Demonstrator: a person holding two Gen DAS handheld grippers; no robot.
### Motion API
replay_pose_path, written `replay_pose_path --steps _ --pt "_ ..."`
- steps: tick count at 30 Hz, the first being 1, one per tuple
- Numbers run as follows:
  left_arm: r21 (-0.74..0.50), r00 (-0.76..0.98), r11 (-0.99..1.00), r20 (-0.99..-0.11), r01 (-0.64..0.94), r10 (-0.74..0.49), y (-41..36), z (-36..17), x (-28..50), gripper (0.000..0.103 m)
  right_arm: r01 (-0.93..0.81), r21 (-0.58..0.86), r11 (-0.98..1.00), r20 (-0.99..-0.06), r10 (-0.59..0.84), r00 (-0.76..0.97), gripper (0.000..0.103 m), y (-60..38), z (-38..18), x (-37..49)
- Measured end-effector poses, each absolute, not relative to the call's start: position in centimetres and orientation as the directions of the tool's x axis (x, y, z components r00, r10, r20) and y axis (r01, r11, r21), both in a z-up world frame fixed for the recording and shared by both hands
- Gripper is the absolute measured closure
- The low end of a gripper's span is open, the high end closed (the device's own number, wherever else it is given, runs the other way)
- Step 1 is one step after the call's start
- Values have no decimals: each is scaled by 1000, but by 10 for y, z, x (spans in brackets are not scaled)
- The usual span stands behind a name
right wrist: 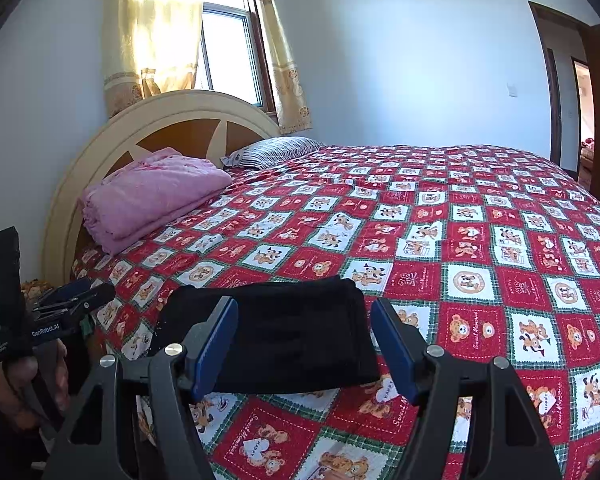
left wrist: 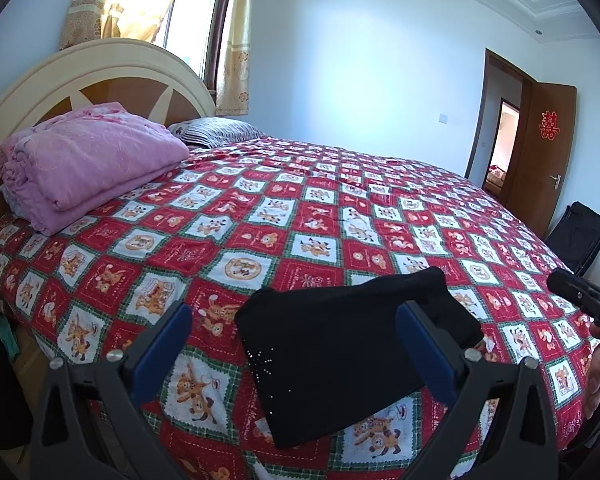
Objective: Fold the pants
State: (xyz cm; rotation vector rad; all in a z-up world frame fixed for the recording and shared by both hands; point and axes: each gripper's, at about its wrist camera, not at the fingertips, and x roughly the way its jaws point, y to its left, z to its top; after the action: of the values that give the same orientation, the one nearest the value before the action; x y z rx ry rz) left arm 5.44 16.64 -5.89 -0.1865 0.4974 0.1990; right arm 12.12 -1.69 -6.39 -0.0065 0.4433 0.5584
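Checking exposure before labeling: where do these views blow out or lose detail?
Left wrist: window glare washes out the curtain; black pants show almost no fold detail. Right wrist: same blown window; pants a dark mass; fisheye bends the walls.

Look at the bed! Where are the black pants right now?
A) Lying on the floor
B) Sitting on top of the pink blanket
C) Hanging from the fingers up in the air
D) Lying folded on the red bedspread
D: the black pants lie folded in a compact stack on the red bedspread, far from the pink blanket, with both grippers open and holding nothing.
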Motion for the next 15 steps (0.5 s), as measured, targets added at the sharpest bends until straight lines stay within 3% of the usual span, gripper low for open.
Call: replay_pose_path --steps 9,15 --pt "-76 853 969 -495 -234 166 161 -59 57 0 -506 89 858 -389 498 775 32 -17 -60 117" --pt "-51 876 975 -452 -214 169 152 -51 52 0 -500 86 862 -387 491 781 32 -19 -59 117"
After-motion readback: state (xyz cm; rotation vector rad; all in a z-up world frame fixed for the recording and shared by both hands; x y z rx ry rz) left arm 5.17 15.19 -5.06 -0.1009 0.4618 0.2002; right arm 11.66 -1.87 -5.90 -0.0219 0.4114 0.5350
